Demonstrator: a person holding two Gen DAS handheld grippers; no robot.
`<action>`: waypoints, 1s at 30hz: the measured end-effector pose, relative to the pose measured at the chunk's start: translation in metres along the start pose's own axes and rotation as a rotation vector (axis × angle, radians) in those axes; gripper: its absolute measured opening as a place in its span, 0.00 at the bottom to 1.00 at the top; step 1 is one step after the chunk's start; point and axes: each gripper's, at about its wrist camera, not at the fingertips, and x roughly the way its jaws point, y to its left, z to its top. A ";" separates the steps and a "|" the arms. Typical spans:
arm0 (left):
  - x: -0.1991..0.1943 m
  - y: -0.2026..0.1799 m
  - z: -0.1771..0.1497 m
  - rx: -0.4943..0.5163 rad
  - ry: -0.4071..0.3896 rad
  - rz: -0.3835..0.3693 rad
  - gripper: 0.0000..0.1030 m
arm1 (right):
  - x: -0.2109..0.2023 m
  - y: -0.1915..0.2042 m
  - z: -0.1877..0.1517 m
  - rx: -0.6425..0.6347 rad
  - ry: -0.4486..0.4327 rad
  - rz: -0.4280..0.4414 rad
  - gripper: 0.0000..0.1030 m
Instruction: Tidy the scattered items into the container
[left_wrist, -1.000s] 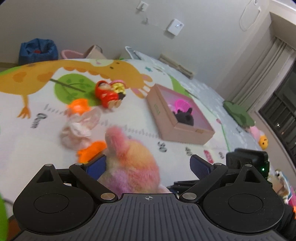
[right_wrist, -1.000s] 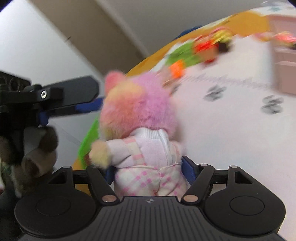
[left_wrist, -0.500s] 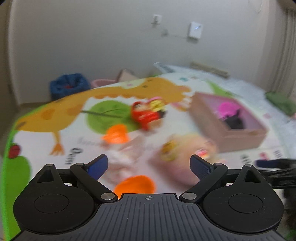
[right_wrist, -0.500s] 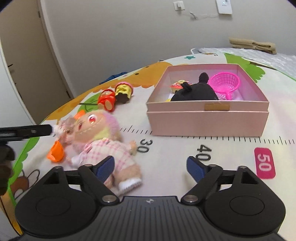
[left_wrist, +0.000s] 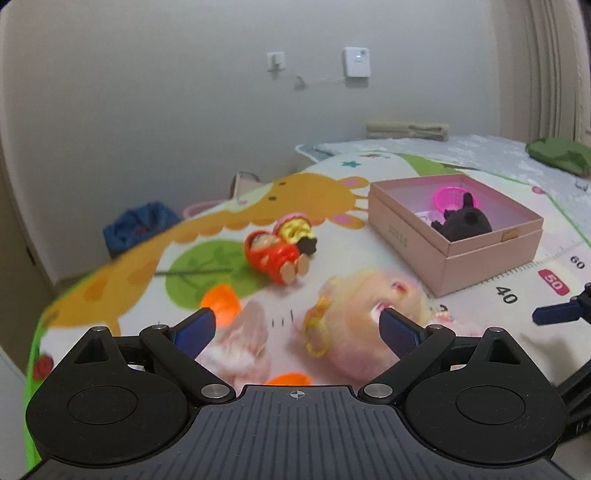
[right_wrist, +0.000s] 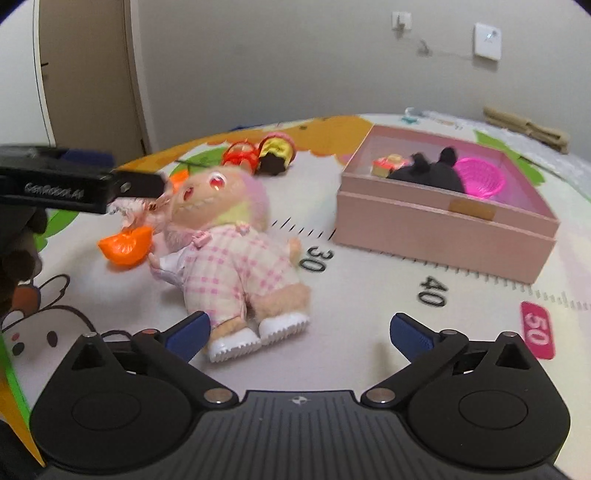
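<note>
While both grippers, left (left_wrist: 295, 328) and right (right_wrist: 299, 330), hang with jaws open, the doll (right_wrist: 225, 236) beside the box (right_wrist: 436, 229) could snag the orange toy (right_wrist: 127, 245) touching it.

Plush doll (right_wrist: 229, 251) on its back on the mat (right_wrist: 369, 295), just left of the pink box (right_wrist: 439, 236)

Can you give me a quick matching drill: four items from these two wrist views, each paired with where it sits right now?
Items:
1. plush doll
2. magenta basket
3. orange slice toy
4. red figure toy

Places:
A. inside the pink box
B. on the mat beside the yellow figure toy
C. on its back on the mat, in front of the right gripper
D. on the mat next to the doll's head

Pairs: 1-C, 2-A, 3-D, 4-B
</note>
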 end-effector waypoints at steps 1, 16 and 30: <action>0.003 -0.003 0.001 0.017 -0.001 0.007 0.95 | 0.001 0.001 0.000 -0.008 0.004 -0.003 1.00; 0.025 -0.008 0.012 0.004 0.014 -0.032 0.96 | 0.012 0.008 -0.002 -0.069 0.020 -0.019 1.00; -0.010 0.023 -0.025 -0.055 0.062 -0.181 0.95 | 0.006 0.030 0.015 -0.242 -0.094 -0.014 1.00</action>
